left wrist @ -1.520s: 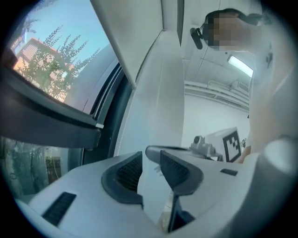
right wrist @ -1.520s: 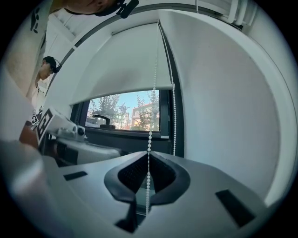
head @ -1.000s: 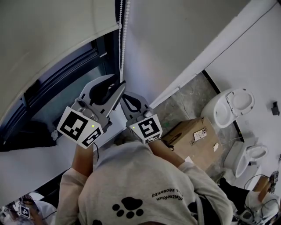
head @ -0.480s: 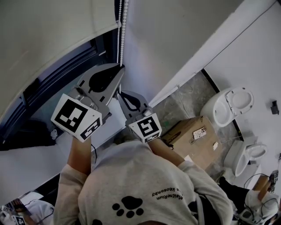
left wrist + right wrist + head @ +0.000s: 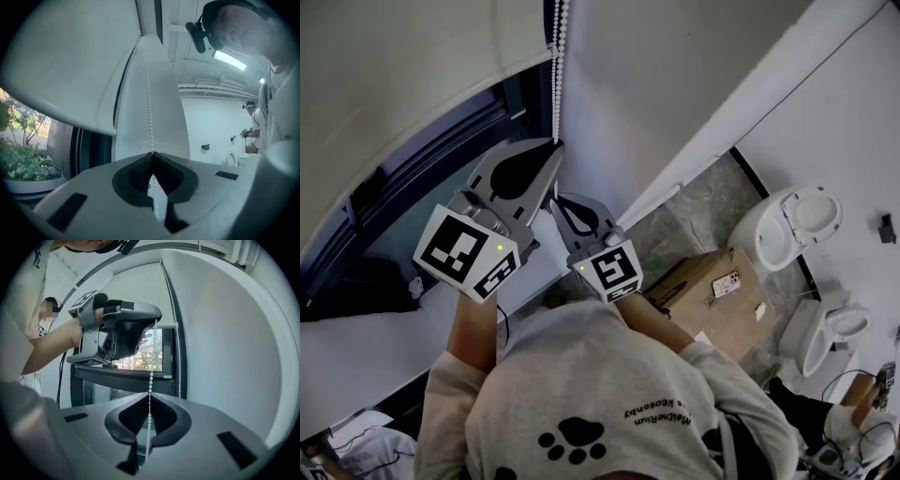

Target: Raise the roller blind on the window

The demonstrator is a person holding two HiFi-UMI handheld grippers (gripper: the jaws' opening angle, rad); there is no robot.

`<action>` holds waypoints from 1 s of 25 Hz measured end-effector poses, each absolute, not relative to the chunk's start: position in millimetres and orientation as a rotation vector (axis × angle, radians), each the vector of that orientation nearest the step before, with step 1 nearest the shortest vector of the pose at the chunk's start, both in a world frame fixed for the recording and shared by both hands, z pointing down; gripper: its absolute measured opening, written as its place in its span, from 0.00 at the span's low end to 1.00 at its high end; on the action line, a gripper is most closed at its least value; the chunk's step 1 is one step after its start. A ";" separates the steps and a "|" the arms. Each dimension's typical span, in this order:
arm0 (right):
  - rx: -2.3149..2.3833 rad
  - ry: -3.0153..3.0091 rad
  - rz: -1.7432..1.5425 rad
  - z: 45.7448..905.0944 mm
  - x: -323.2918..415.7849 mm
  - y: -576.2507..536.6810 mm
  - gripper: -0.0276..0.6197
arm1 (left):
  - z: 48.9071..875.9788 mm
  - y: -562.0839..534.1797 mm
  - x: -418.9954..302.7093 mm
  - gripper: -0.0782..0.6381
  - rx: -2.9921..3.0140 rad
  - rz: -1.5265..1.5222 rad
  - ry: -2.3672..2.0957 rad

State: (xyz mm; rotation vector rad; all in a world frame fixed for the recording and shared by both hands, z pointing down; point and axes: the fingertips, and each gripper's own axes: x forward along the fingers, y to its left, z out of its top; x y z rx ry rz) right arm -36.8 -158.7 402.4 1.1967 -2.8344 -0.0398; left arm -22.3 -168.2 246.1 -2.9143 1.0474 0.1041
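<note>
Finds the roller blind (image 5: 394,75) hanging partway down the window (image 5: 431,206) at left. Pinches the bead chain (image 5: 557,84) beside the frame with the left gripper (image 5: 555,146), jaws just closed on it. Clamps the same chain lower down with the right gripper (image 5: 556,202), tips pressed together.

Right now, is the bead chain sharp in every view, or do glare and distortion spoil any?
Head view: evenly lit, bead chain sharp. Left gripper view: fisheye bending, dark corners, ceiling light blown out, chain readable. Right gripper view: same fisheye rim, window bright behind the chain, beads crisp.
</note>
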 end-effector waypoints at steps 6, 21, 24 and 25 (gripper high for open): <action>1.184 -2.803 -0.019 417.5 -36.1 -158.4 0.06 | 261.1 -167.2 -22.4 0.12 -2.938 0.099 1.063; 1.168 -2.743 0.053 453.8 -35.7 -159.5 0.06 | 297.2 -164.7 -21.8 0.12 -2.981 0.104 1.086; 1.159 -2.730 0.061 462.0 -36.3 -159.3 0.06 | 305.5 -165.0 -22.0 0.12 -2.985 0.107 1.093; 1.155 -2.725 0.064 465.3 -36.3 -159.2 0.06 | 308.9 -165.0 -21.8 0.12 -2.989 0.104 1.095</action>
